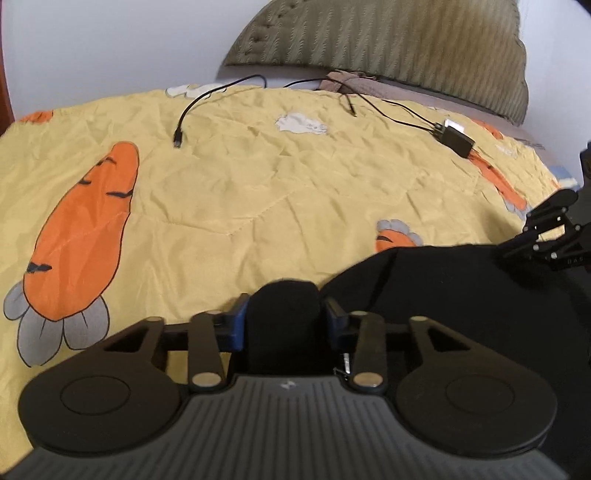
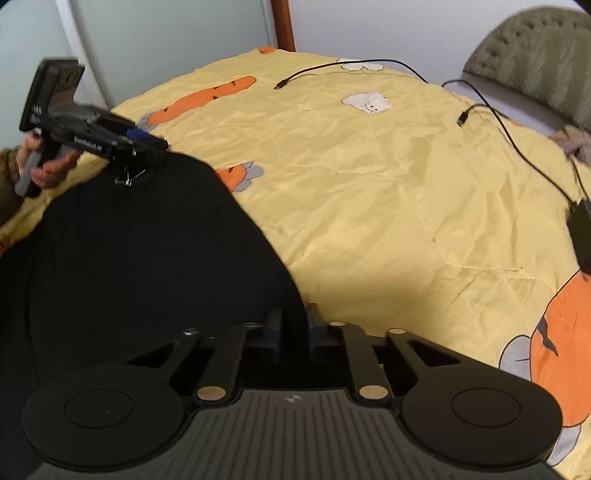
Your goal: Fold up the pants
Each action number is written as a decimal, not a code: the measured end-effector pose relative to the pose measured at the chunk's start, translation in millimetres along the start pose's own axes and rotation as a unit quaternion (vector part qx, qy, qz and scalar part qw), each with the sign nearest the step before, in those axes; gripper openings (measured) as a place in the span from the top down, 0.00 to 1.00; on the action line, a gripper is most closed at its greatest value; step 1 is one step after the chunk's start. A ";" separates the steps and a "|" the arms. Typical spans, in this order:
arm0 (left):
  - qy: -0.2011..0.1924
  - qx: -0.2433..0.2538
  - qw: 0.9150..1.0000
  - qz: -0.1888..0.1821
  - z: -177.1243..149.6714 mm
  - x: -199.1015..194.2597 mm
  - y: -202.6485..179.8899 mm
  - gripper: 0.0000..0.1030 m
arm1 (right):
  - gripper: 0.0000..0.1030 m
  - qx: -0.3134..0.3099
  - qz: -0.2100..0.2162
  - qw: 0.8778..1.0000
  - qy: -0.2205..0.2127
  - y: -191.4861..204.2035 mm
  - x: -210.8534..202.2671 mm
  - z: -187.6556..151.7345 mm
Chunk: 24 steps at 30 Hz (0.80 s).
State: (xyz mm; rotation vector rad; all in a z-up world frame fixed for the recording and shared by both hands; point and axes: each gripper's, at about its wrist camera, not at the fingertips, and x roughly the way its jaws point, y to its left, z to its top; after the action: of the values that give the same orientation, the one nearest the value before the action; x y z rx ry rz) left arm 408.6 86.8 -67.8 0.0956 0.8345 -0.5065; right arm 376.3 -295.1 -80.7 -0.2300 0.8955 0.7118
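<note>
The black pants point(image 1: 443, 295) lie on a yellow quilt point(image 1: 240, 184) printed with carrots. In the left wrist view a bunch of the black cloth stands between the blue pads of my left gripper point(image 1: 284, 310), which is shut on it. At the right edge of that view my right gripper point(image 1: 513, 247) touches the pants' far edge. In the right wrist view the pants point(image 2: 147, 258) fill the left side. My right gripper point(image 2: 293, 325) is shut on their near edge. Further back, a hand point(image 2: 51, 170) holds the left gripper point(image 2: 159, 151) at the pants' far corner.
Black cables point(image 1: 207, 99) trail over the quilt's far part. A black charger box point(image 1: 456, 140) sits at the right. An olive quilted pillow point(image 1: 388, 40) leans on the white wall behind. A wooden post point(image 2: 282, 22) stands at the bed's far corner.
</note>
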 end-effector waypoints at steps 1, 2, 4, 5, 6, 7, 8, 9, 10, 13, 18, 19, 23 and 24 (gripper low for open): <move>-0.006 0.010 1.000 0.009 -0.9 -2.9 -5.3 0.67 | 0.95 -0.004 -0.006 1.000 -0.002 4.4 -0.7 -0.7; -0.013 0.020 1.000 0.018 -1.7 -6.4 -11.0 0.67 | 0.96 -0.012 -0.019 1.000 -0.004 10.5 -2.3 -1.8; -0.023 0.032 0.999 0.030 -3.1 -13.4 -18.9 0.68 | 0.97 -0.032 -0.045 0.998 -0.007 24.2 -5.3 -3.1; -0.030 0.039 0.998 0.036 -3.5 -17.6 -22.9 0.68 | 0.97 -0.045 -0.061 0.997 -0.010 32.5 -7.0 -3.8; -0.037 0.045 0.997 0.044 -4.1 -21.7 -26.2 0.68 | 0.97 -0.052 -0.079 0.995 -0.014 39.5 -9.6 -4.5; -0.042 0.051 0.996 0.053 -4.8 -26.1 -29.9 0.68 | 0.97 -0.059 -0.094 0.994 -0.020 47.2 -12.3 -5.2; -0.048 0.056 0.995 0.061 -5.2 -30.8 -33.6 0.68 | 0.97 -0.069 -0.110 0.991 -0.025 56.1 -15.3 -6.2; -0.053 0.058 0.995 0.067 -6.1 -35.9 -36.6 0.68 | 0.97 -0.079 -0.129 0.988 -0.032 67.1 -19.3 -7.8; -0.059 0.058 0.994 0.071 -6.4 -41.3 -39.4 0.68 | 0.97 -0.085 -0.143 0.985 -0.038 75.6 -22.8 -9.3; -0.075 0.060 0.992 0.081 -9.2 -59.9 -47.8 0.68 | 0.97 -0.100 -0.184 0.976 -0.060 102.7 -37.2 -16.6; -0.101 0.079 0.987 0.092 -23.1 -95.0 -62.6 0.67 | 0.97 -0.116 -0.227 0.963 -0.092 144.8 -65.0 -34.1; -0.108 0.082 0.986 0.092 -28.0 -103.5 -65.5 0.67 | 0.97 -0.122 -0.233 0.960 -0.096 154.1 -69.1 -38.2; -0.126 0.083 0.985 0.089 -49.3 -132.6 -76.6 0.67 | 0.97 -0.133 -0.248 0.953 -0.107 188.5 -84.6 -58.0; -0.130 0.084 0.984 0.089 -56.1 -140.0 -79.6 0.67 | 0.97 -0.133 -0.249 0.953 -0.108 197.3 -87.8 -64.3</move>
State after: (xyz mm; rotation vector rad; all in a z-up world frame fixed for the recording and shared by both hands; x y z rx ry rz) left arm 254.6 87.4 5.5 0.2528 0.5211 -0.4095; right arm 170.2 -218.1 -31.8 -0.5851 0.4964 0.3718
